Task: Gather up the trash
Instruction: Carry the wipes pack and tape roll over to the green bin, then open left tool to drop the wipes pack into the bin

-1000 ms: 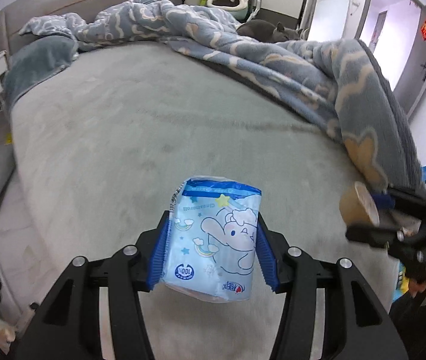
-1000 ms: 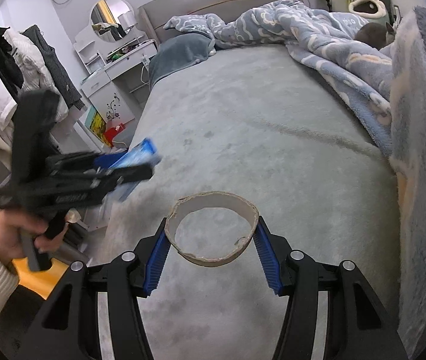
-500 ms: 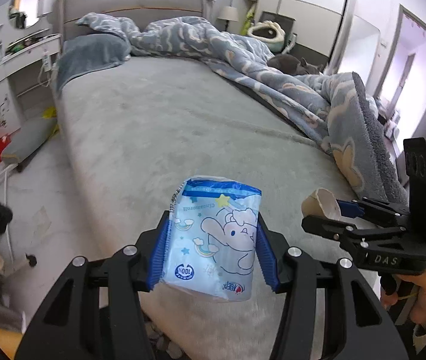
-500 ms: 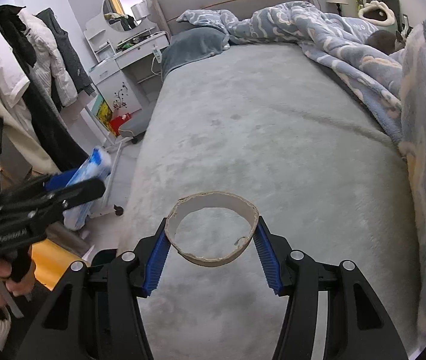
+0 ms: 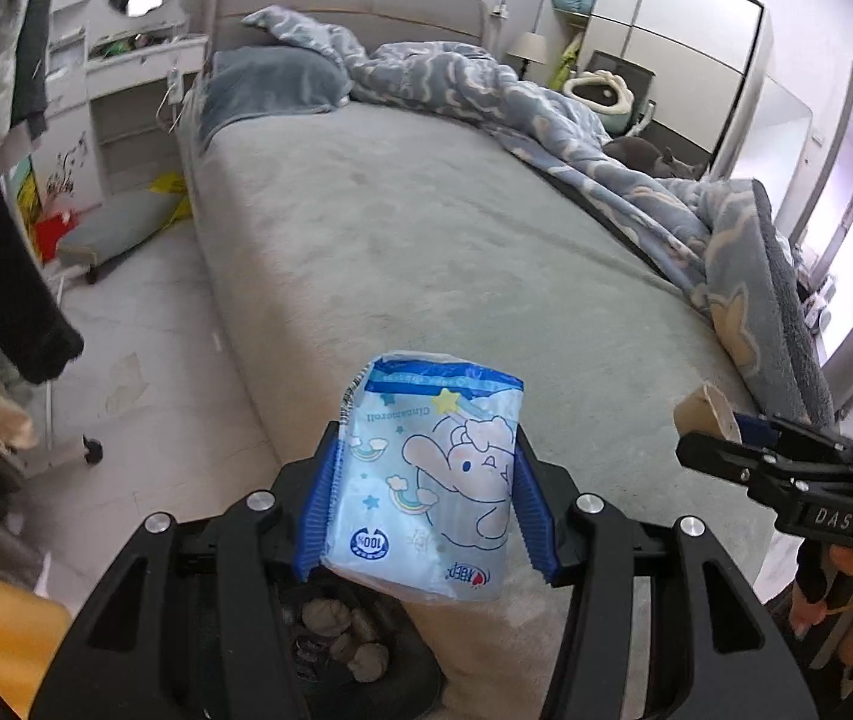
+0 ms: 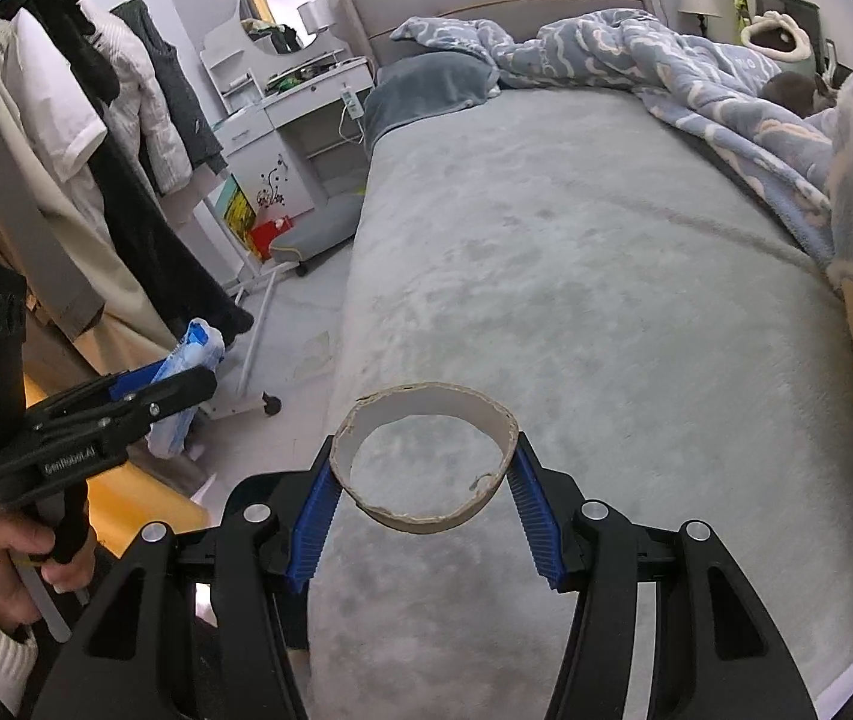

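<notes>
My left gripper (image 5: 426, 495) is shut on a light blue tissue packet (image 5: 432, 474) with a cartoon print, held over the near left corner of the bed. Below it a dark bin (image 5: 336, 648) holds crumpled trash. My right gripper (image 6: 423, 501) is shut on a cardboard tube ring (image 6: 426, 459), held above the grey bed (image 6: 576, 300). The right gripper with the tube (image 5: 708, 417) shows at the right of the left wrist view. The left gripper with the packet (image 6: 186, 384) shows at the left of the right wrist view.
A rumpled blue duvet (image 5: 546, 114) lies along the bed's far and right side, with a grey cat (image 5: 648, 156) on it. A clothes rack with hanging coats (image 6: 96, 150) and a white dresser (image 6: 288, 96) stand left of the bed. A floor cushion (image 5: 114, 228) lies beside it.
Both grippers have swung left and back toward the bed's near left corner with their loads. The bin with trash has come into view under the left gripper.
</notes>
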`<state>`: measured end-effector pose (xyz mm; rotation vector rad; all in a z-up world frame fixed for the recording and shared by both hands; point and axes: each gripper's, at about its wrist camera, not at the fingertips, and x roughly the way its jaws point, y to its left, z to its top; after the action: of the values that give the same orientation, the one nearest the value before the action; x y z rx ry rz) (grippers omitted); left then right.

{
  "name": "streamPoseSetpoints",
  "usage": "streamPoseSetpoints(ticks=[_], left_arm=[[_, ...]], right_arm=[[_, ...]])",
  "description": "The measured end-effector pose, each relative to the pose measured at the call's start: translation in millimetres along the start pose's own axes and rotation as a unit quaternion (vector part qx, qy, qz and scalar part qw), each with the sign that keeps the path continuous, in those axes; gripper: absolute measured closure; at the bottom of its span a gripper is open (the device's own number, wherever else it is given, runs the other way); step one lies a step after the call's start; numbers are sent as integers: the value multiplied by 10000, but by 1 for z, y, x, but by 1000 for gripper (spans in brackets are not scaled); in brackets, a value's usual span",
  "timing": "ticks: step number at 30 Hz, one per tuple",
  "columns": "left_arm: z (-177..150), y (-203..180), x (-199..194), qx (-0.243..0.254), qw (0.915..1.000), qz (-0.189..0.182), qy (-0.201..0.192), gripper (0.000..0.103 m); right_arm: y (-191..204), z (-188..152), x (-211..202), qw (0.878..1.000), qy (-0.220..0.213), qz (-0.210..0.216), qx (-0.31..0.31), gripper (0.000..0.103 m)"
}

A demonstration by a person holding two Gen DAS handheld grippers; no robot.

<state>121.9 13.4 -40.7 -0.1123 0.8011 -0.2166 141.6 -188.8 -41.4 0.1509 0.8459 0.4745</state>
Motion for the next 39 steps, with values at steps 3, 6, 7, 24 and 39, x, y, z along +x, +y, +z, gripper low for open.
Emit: streamPoseSetpoints(ticks=[3,6,7,24,39], left_arm=[[-8,9,2,46,9998,161,82,47],[-20,18,9,-2,9996,186,227,47],[-26,26,13,-224,9993,56,296,47],[-90,124,38,-1348,9785,450,1491,47],[-147,151,67,-1680,9481,62,2698,28]], right_arm=[[10,-1,7,10000,65,6,-56,47],[22,-2,15,9998,163,24,-142,47],[27,-3,17,9996,188,23,-189,47],[125,-7,68,9920,640,528,-953,47],[158,-17,117,9850,1128,599,-1162,47]])
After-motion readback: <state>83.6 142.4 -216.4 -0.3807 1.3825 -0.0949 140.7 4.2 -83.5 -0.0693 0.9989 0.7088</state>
